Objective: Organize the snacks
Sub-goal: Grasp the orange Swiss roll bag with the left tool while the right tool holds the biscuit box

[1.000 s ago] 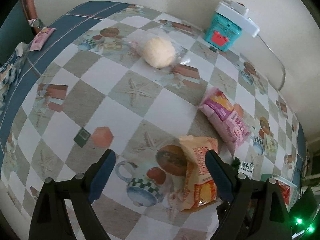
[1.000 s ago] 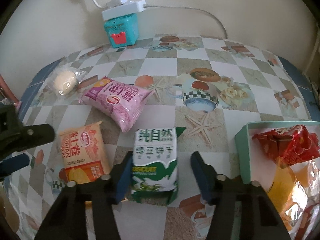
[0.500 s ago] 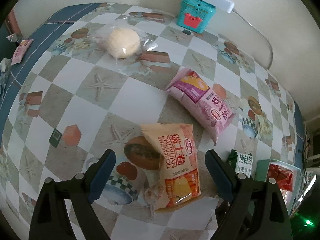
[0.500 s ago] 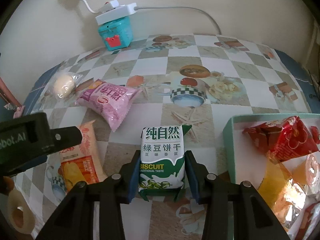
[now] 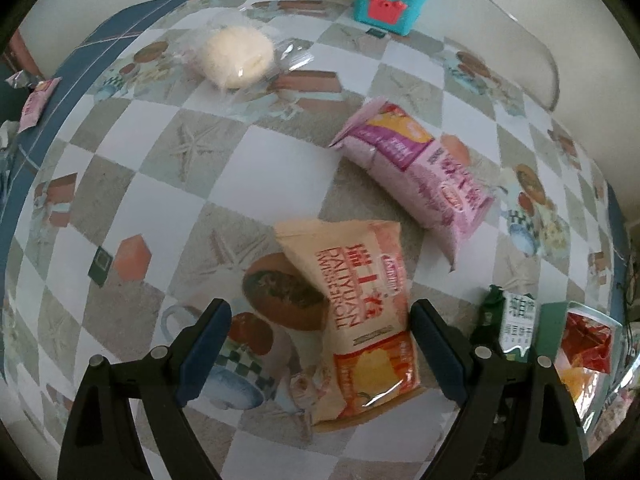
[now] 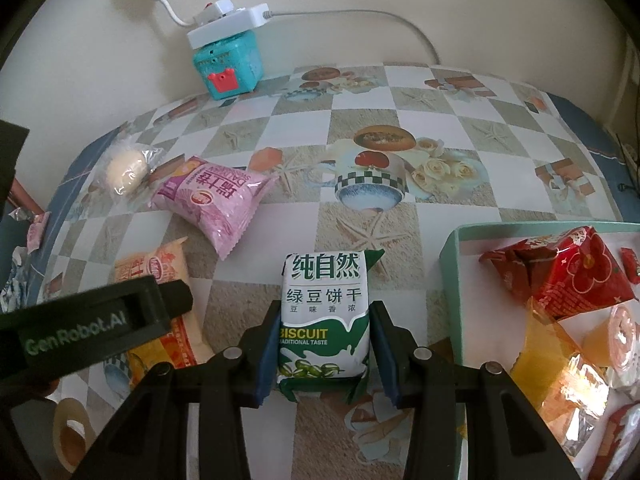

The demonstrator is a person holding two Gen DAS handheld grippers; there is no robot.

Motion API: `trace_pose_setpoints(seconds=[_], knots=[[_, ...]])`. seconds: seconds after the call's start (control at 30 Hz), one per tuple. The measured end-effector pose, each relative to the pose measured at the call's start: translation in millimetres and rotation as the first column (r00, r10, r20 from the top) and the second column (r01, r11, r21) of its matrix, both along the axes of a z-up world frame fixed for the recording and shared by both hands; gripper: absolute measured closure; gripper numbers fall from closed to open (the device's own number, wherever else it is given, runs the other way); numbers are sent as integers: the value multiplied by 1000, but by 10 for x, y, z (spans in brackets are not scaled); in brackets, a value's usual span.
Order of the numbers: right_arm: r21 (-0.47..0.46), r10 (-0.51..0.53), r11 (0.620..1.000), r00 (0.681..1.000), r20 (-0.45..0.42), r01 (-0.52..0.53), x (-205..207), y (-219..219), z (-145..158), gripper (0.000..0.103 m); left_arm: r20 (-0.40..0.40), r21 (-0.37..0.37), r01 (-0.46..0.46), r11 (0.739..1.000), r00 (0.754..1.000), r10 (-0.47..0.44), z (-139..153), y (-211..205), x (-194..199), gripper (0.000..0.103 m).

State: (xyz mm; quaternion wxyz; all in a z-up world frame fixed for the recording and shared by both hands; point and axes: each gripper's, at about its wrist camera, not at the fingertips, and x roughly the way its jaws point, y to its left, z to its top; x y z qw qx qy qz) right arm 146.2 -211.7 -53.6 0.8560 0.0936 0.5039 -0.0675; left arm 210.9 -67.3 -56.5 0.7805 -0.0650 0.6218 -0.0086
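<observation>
My right gripper [image 6: 324, 344] is shut on a green and white biscuit pack [image 6: 325, 316], its pads pressed on both sides. The pack also shows in the left wrist view [image 5: 510, 326]. My left gripper [image 5: 320, 348] is open, its jaws on either side of an orange wafer pack [image 5: 360, 312] that lies on the table; that pack also shows in the right wrist view [image 6: 154, 276]. A pink wafer pack [image 5: 420, 176] lies beyond it. A wrapped pale bun [image 5: 234, 56] lies at the far left. A teal tray [image 6: 450, 248] at the right holds a red pack [image 6: 568, 276] and other snacks.
A teal box [image 6: 226, 64] with a white power strip [image 6: 228, 26] on top stands by the wall. A tape roll [image 6: 70, 436] lies at the near left. Small wrappers [image 5: 36, 100] lie at the table's left edge. The left gripper's body [image 6: 80, 324] crosses the right wrist view.
My right gripper closed on the biscuit pack. My left gripper moved toward the orange pack, which now lies between its open jaws.
</observation>
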Motion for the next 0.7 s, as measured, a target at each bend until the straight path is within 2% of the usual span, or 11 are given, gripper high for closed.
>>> trace_pose_setpoints(seconds=[0.13, 0.3, 0.4, 0.5, 0.53, 0.7], knots=[[1, -3, 1000, 1000, -5, 3, -5, 0, 3, 58, -5, 13, -39, 999, 999, 39, 9, 109, 23, 12], [1, 1, 1000, 1000, -9, -1, -14, 18, 4, 58, -8, 15, -45, 999, 999, 45, 41, 167, 5, 15], [1, 6, 1000, 1000, -14, -6, -18, 34, 3, 58, -12, 15, -32, 999, 999, 32, 60, 120, -23, 26], [2, 8, 1000, 1000, -18, -8, -27, 39, 7, 58, -21, -4, -27, 1000, 999, 27, 49, 35, -35, 30], [1, 9, 1000, 1000, -18, -9, -28, 42, 9, 59, -24, -10, -27, 1000, 999, 26, 45, 23, -43, 38], [2, 11, 1000, 1000, -18, -11, -47, 47, 27, 60, -22, -46, -37, 998, 999, 36, 37, -25, -89, 59]])
